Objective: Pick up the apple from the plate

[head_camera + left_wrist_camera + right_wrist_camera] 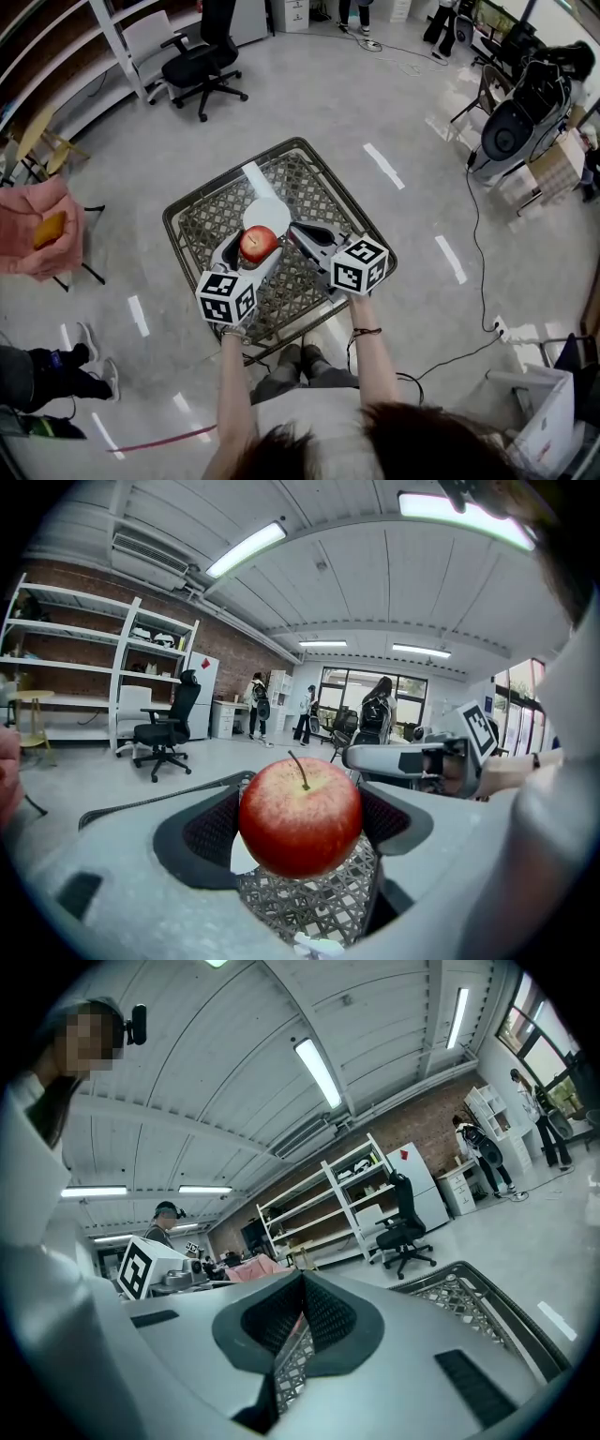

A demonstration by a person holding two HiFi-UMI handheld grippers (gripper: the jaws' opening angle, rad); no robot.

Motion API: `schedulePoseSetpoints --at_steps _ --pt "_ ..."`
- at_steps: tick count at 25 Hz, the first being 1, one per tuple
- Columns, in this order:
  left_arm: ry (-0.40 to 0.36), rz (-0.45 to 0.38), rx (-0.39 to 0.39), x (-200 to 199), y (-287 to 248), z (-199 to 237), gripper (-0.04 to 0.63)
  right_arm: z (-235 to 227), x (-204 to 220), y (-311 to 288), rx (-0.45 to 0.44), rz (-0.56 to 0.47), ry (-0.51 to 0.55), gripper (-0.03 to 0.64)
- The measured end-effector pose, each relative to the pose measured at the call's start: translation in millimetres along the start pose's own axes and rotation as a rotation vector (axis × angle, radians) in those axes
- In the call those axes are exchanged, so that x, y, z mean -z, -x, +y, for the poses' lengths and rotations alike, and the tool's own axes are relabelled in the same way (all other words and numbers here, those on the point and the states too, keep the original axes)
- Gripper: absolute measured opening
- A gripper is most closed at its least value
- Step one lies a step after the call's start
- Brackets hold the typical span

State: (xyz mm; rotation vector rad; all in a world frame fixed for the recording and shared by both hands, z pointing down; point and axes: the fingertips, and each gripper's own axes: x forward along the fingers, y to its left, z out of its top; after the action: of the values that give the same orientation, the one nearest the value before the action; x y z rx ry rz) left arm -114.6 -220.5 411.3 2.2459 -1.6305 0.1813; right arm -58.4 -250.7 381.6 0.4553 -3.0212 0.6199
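Note:
A red apple with a short stem is held in my left gripper, lifted just above the near edge of a white plate on the metal mesh table. In the left gripper view the apple fills the gap between the two dark pads, and the jaws are shut on it. My right gripper hovers to the right of the apple over the table, jaws pressed together with nothing between them.
A black office chair stands on the floor beyond the table, by white shelving. A pink cloth on a stand is at the left. A cable runs across the floor at right. People stand far off.

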Motion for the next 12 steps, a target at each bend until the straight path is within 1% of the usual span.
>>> schedulePoseSetpoints --at_steps 12 --pt "0.007 0.006 0.003 6.7 1.2 -5.8 0.405 0.1 3.0 7.9 0.002 -0.003 -0.004 0.009"
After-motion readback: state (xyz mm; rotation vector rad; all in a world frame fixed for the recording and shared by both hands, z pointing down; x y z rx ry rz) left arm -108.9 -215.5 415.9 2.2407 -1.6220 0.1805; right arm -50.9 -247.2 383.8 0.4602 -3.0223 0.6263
